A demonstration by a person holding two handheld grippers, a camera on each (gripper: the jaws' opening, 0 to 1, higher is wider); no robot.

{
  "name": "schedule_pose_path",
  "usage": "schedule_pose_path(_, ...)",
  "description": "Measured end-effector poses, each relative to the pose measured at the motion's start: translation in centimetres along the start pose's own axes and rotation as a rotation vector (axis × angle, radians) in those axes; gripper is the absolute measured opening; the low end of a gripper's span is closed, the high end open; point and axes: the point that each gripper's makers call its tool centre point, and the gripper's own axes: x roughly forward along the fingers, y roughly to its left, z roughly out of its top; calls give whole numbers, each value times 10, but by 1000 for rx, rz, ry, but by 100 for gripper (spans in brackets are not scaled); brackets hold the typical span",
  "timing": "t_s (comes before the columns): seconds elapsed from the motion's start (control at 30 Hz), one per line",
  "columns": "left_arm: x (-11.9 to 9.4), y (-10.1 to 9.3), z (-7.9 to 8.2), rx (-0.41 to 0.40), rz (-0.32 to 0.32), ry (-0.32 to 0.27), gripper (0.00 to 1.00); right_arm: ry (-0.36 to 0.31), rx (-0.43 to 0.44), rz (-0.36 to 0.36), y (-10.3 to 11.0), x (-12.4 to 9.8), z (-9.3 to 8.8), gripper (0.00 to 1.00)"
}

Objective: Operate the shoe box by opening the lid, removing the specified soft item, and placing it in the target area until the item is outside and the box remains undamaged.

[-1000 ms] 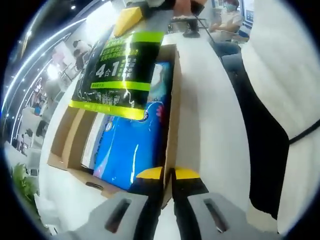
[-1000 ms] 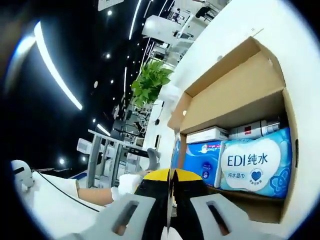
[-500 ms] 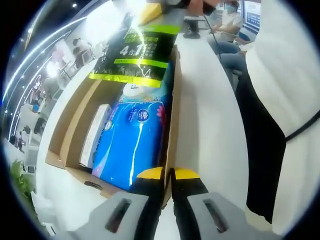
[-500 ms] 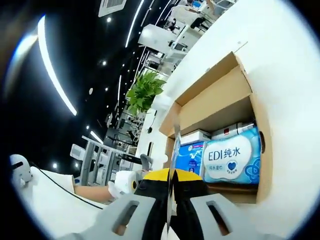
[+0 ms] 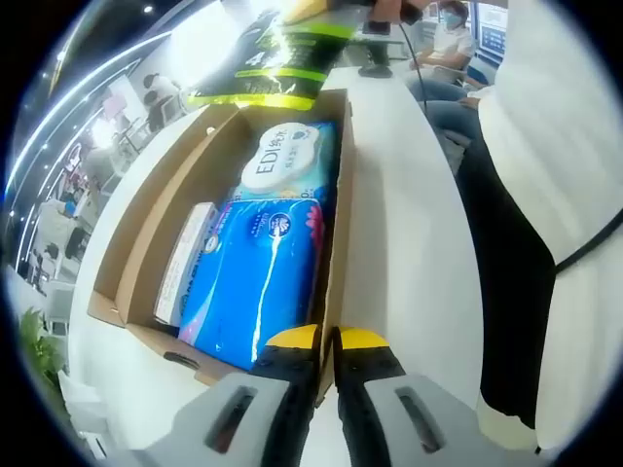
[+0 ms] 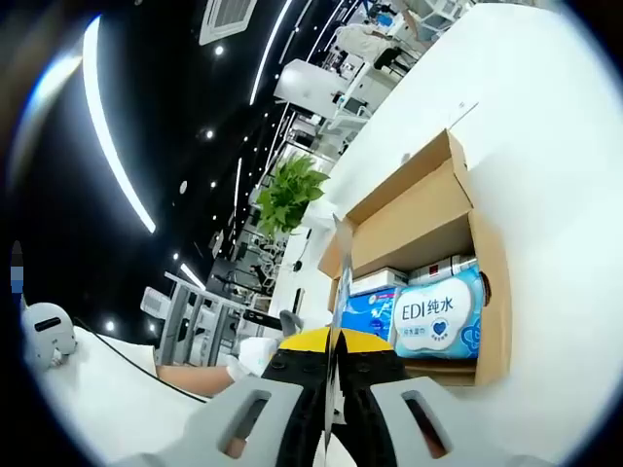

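Observation:
The open cardboard shoe box [image 5: 146, 233] lies on a white table. Inside it are a white EDI wipes pack [image 5: 282, 165], a blue soft pack [image 5: 263, 282] and a slim white carton [image 5: 187, 263]. My left gripper [image 5: 326, 341] is shut on the box's near side wall. A black-and-green pouch [image 5: 268, 63] hangs above the box's far end, held by my right gripper [image 5: 316, 8]. In the right gripper view, my right gripper [image 6: 331, 341] is shut on the pouch's thin edge [image 6: 338, 282], with the box [image 6: 428, 209] and the EDI pack [image 6: 436, 316] below.
The white table [image 5: 409, 243] runs along the box's right side. A person in a white top with a dark strap [image 5: 555, 195] stands close at the right. A seated person [image 5: 448, 29] is beyond the table. A potted plant [image 6: 292, 190] stands past the box.
The pouch has gone up and away from the box toward its far end, uncovering the EDI pack. The box looks smaller in the right gripper view. The left gripper stays put.

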Motion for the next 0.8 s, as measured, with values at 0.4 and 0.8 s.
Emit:
schedule_pose_path(0.4,0,-1,0,12,-17,3,4,-45,37,-19,-13,-27,-11,0)
schedule_pose_path(0.8,0,-1,0,6,-11,-4,4,-68,20,-44,-10,-50,-15,0)
